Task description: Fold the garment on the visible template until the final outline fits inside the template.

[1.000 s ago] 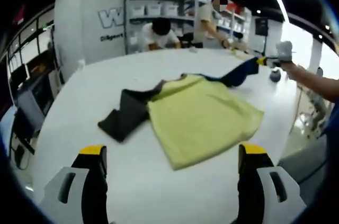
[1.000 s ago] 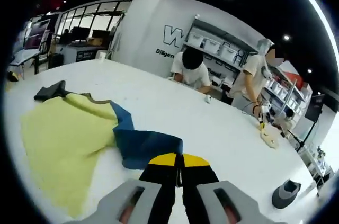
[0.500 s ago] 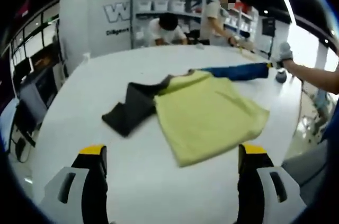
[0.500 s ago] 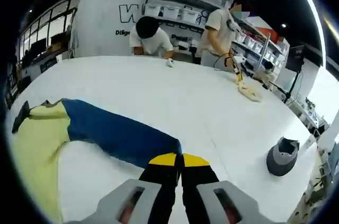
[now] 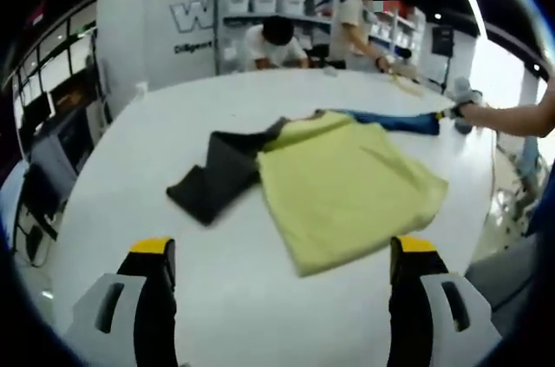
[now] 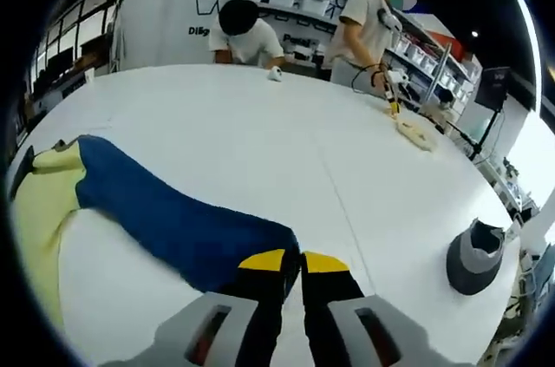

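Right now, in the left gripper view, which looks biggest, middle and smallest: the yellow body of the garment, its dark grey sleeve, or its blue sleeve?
Largest to smallest:
1. yellow body
2. dark grey sleeve
3. blue sleeve
The blue sleeve lies farther from the camera and is stretched thin, so its looking smallest is unsure.

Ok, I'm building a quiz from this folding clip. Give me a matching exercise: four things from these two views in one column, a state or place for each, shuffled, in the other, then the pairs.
Things:
1. blue sleeve
2. dark grey sleeve
3. left gripper
4. yellow body panel

States:
A. jaws wide apart, holding nothing
B. lying loose and bent on the table
C. stretched out, its end clamped by the right gripper
D. spread flat between the two sleeves

Pairs: 1-C, 2-B, 3-A, 4-D
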A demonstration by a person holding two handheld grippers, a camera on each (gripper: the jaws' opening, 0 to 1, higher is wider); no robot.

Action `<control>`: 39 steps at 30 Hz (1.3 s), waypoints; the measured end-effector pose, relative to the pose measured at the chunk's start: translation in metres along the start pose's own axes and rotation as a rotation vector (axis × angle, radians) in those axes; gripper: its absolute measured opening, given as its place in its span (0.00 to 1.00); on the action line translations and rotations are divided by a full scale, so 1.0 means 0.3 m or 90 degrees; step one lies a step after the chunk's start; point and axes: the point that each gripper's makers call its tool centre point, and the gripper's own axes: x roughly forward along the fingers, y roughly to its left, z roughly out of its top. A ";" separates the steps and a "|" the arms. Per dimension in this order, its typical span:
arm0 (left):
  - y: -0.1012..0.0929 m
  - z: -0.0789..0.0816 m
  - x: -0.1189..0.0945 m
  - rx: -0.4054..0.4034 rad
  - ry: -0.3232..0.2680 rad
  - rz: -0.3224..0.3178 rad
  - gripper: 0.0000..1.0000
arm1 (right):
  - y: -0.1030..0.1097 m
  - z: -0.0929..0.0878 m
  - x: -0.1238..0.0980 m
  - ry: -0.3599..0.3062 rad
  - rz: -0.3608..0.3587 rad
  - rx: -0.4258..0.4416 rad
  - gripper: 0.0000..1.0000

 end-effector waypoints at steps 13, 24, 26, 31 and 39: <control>-0.053 0.005 0.023 0.005 0.006 -0.015 0.99 | 0.086 -0.135 -0.010 0.018 0.085 -0.027 0.09; -0.044 -0.011 -0.001 -0.002 0.011 -0.004 0.98 | 0.121 -0.195 0.055 0.031 0.097 0.013 0.08; -0.042 -0.013 -0.006 -0.002 0.010 -0.001 0.99 | 0.117 -0.197 0.053 0.030 0.085 -0.017 0.00; -0.055 -0.009 -0.007 -0.002 0.009 0.000 0.99 | 0.105 -0.201 0.028 0.030 0.092 0.013 0.00; -0.058 0.002 -0.003 0.007 0.007 -0.004 0.98 | 0.063 -0.234 -0.081 0.022 0.081 0.014 0.00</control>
